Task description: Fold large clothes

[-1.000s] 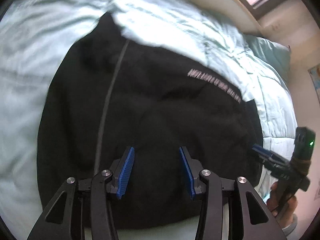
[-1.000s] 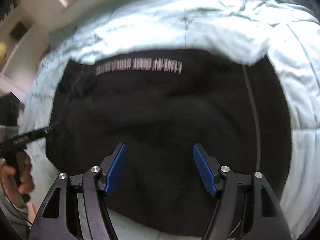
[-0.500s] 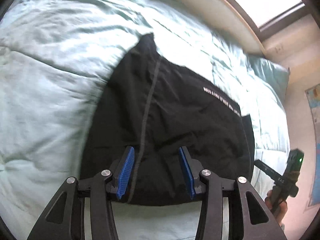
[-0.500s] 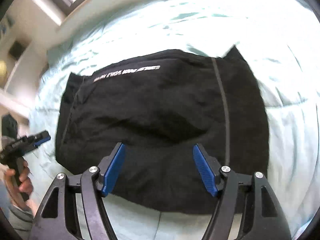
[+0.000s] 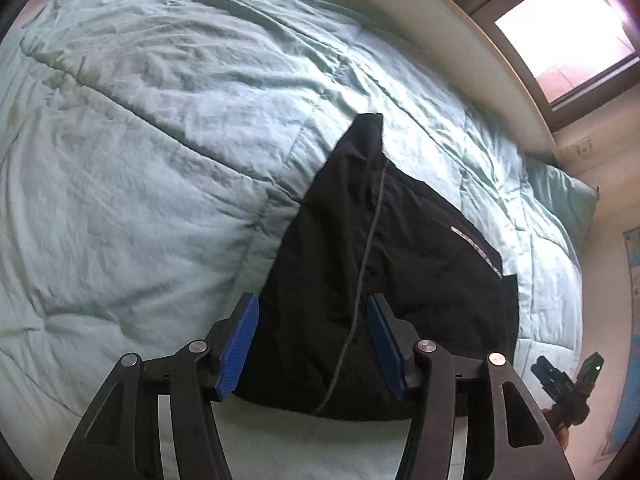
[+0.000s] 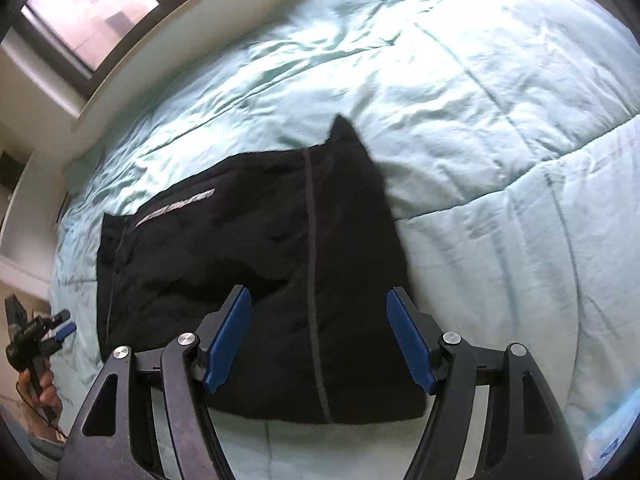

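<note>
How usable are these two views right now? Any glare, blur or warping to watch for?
Left wrist: window blown out, black garment nearly detailless, comforter sharp. Right wrist: glare on comforter, garment's far tip smeared. Both: fisheye bending at the edges.

A bed fills most of both views, covered by a pale mint quilted duvet (image 5: 168,168), creased and stitched in wide panels. Along its far edge runs a cream ledge (image 5: 460,20) below a dark-framed window (image 5: 560,36) at 1 o'clock, bright with daylight. A matching pillow (image 5: 560,196) lies at 3 o'clock against a cream wall (image 5: 608,160) bearing a small socket.
</note>
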Tool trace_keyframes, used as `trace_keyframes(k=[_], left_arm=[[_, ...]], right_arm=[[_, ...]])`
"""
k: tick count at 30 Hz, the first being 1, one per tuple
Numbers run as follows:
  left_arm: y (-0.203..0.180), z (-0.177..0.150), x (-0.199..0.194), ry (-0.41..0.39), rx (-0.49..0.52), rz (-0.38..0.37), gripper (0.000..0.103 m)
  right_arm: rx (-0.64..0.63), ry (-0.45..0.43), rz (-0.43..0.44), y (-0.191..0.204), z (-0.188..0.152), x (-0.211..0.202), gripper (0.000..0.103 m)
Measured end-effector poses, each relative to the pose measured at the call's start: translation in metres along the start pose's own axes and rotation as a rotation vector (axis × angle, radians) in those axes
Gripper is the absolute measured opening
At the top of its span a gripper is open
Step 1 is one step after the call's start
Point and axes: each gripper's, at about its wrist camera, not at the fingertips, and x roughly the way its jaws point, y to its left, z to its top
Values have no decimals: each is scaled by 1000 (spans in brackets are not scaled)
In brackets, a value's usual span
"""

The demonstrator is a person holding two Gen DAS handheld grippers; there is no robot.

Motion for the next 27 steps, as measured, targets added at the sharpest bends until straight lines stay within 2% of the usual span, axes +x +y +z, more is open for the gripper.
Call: trace_keyframes(k=[7,13,19,21,23,25,27], left_arm=[[3,23,40,47,29,18,59],[13,38,85,103,10,-76,59],[19,41,122,163,-9,-139,60],[22,40,133,189,-38,-198,61],[24,40,141,204,-62,-231,69],[24,38,151,219,-67,-259,73],[23,36,156,216,-63,-268,73]], right_arm=[[-24,42,-56,-21,22,34,76],[6,113,-41,-31,23,73,76],[62,164,30,-44,23,103,77],[86,180,53,-49,24,109,78],[104,191,70,-53,25,116,80],[114,199,74,-55,25,123,85],[121,211,91,-57,24,131,85]])
